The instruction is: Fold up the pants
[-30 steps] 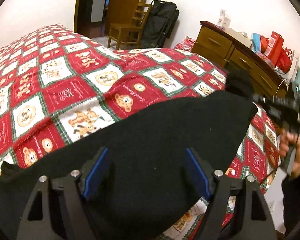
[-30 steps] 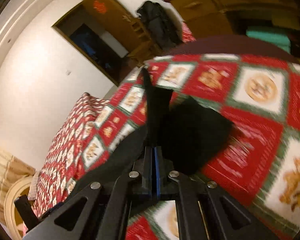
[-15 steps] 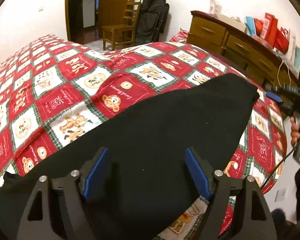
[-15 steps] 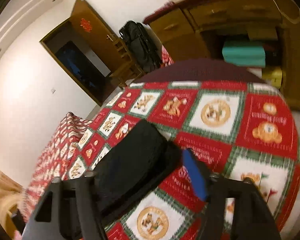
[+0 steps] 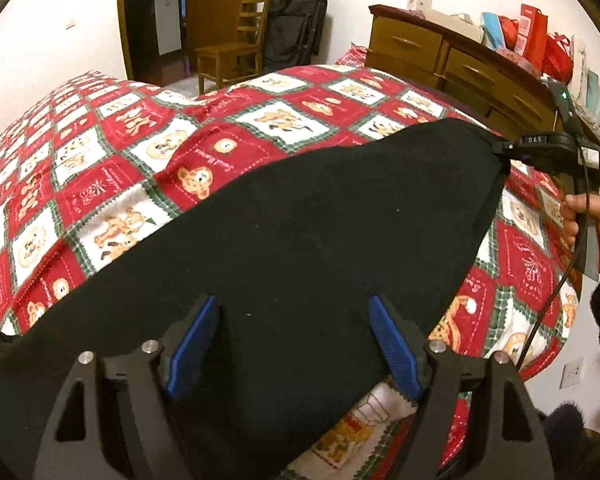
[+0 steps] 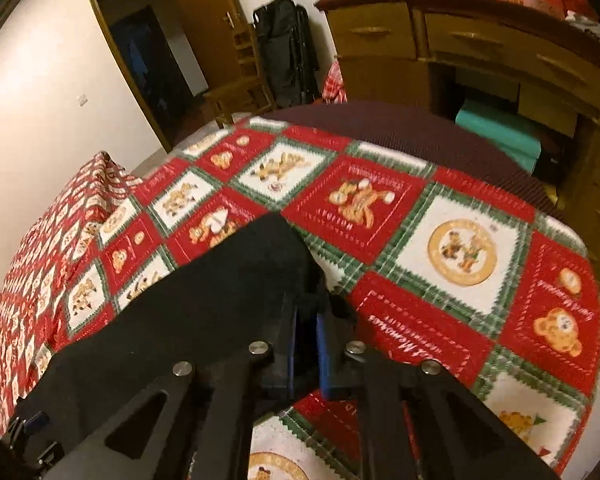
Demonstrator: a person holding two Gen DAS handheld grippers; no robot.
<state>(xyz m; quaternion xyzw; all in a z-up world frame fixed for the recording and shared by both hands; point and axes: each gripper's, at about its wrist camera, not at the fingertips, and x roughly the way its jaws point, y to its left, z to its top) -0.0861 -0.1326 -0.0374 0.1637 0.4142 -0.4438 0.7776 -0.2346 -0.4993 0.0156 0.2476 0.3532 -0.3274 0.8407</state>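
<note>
Pants [image 5: 300, 240], black, lie spread across the bed [image 5: 140, 152] on its red bear-print blanket, reaching from 7 o'clock near the left gripper [image 5: 292, 344] out to a corner at 2 o'clock. The step in hand looks like taking hold of the ends for a fold: the right gripper [image 6: 306, 332] has just been closing, and its blue pads now pinch that far corner of the pants, where half a second earlier they stood apart around the cloth. The left gripper stands wide, its 2 blue pads hovering over the near cloth and gripping nothing, much as in both earlier frames. Next, I judge, the left gripper should drop and close on the near edge so both ends can be lifted together and carried over; a one-sided lift would likely drag and wrinkle the cloth. Compared with 1 second back, the corner lies flatter, not hoisted.
</note>
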